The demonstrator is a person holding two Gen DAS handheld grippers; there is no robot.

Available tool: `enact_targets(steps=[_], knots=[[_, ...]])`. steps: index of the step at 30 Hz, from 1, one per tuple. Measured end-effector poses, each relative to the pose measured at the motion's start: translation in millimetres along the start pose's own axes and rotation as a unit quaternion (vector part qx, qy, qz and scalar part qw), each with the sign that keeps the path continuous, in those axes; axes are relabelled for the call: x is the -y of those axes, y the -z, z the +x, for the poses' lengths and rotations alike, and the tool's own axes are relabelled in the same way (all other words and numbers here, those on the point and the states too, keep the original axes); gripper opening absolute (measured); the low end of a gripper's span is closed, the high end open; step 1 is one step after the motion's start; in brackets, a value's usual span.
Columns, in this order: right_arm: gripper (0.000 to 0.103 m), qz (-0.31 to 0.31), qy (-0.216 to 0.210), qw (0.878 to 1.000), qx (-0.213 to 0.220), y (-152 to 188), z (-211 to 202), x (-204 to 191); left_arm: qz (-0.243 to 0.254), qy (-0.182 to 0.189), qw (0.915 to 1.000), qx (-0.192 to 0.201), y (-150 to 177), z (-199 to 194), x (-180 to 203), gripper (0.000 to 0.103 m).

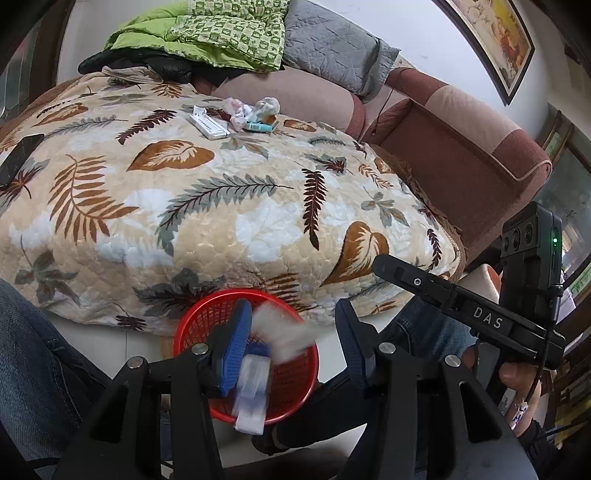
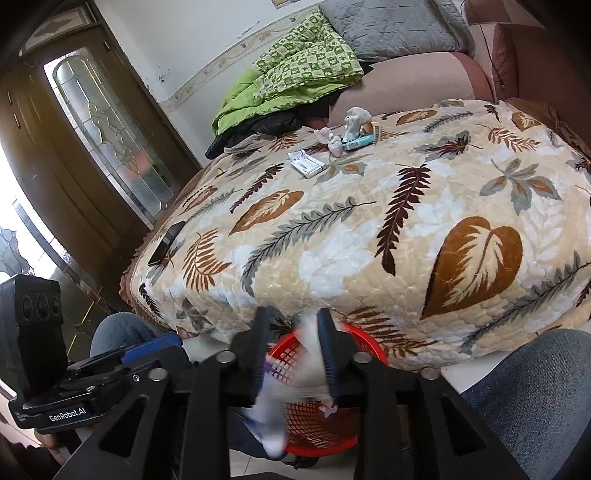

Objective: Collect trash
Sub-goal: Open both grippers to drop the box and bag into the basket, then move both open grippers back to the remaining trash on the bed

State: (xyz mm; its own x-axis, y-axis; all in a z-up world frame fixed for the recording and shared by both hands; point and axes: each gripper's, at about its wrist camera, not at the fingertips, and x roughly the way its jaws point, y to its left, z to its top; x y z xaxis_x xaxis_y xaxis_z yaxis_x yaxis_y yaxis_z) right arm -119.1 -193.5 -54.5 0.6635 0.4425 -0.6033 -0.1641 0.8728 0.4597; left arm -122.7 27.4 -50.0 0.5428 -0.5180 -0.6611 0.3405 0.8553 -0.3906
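Observation:
A red mesh basket (image 1: 295, 369) stands on the floor by the bed edge; it also shows in the right wrist view (image 2: 325, 428). My left gripper (image 1: 291, 354) is open above it. Blurred white trash (image 1: 280, 332) and a white-and-blue box (image 1: 253, 395) are between its fingers, in motion over the basket. My right gripper (image 2: 291, 350) is open over the basket with blurred white trash (image 2: 273, 406) falling between its fingers. More trash (image 1: 251, 110) lies far on the leaf-print blanket (image 1: 207, 206): a white box (image 1: 208, 125), crumpled wrappers, a teal pack (image 2: 356, 142).
A black phone (image 2: 168, 242) lies at the blanket's left edge. Green and grey quilts (image 1: 221, 33) are piled on the sofa behind. My knees (image 2: 535, 398) flank the basket. A wooden door (image 2: 85, 140) stands left.

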Motion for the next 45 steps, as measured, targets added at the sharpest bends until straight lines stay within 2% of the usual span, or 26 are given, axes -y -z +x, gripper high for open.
enact_targets(steps=[2,4,6,10,12,15,23,28,35,39,45], knots=[[0.036,-0.001,-0.003,1.000,0.003,-3,-1,1,0.000,0.000,1.0000,0.003,-2,0,0,0.046],[0.048,-0.001,-0.003,1.000,0.011,-8,-3,1,0.001,-0.003,1.0000,0.008,-8,-1,-2,0.046],[0.072,-0.005,-0.004,1.000,0.024,-18,-6,0,-0.004,-0.003,0.9999,0.014,-17,-1,-5,0.046],[0.081,-0.019,-0.001,0.999,0.050,-44,-9,-4,-0.023,-0.009,0.9993,0.029,-45,-3,-13,0.054],[0.087,-0.021,-0.003,0.998,0.064,-60,-10,-4,-0.032,-0.015,0.9985,0.041,-63,-4,-18,0.064],[0.089,-0.021,-0.009,0.997,0.078,-82,-8,-3,-0.039,-0.032,0.9973,0.054,-93,-3,-25,0.073],[0.093,-0.018,-0.001,0.993,0.118,-159,9,14,-0.063,-0.067,0.9941,0.057,-175,32,-54,0.074],[0.093,-0.003,-0.006,0.992,0.125,-205,28,31,-0.087,-0.063,0.9933,0.043,-219,64,-73,0.074],[0.093,0.023,-0.002,0.993,0.113,-251,78,59,-0.110,-0.074,0.9908,0.027,-268,115,-93,0.074],[0.093,0.025,0.004,0.995,0.095,-271,116,74,-0.109,-0.090,0.9898,0.022,-285,145,-102,0.074],[0.093,0.018,0.017,0.997,0.072,-292,167,91,-0.120,-0.093,0.9883,0.010,-308,192,-116,0.074]])
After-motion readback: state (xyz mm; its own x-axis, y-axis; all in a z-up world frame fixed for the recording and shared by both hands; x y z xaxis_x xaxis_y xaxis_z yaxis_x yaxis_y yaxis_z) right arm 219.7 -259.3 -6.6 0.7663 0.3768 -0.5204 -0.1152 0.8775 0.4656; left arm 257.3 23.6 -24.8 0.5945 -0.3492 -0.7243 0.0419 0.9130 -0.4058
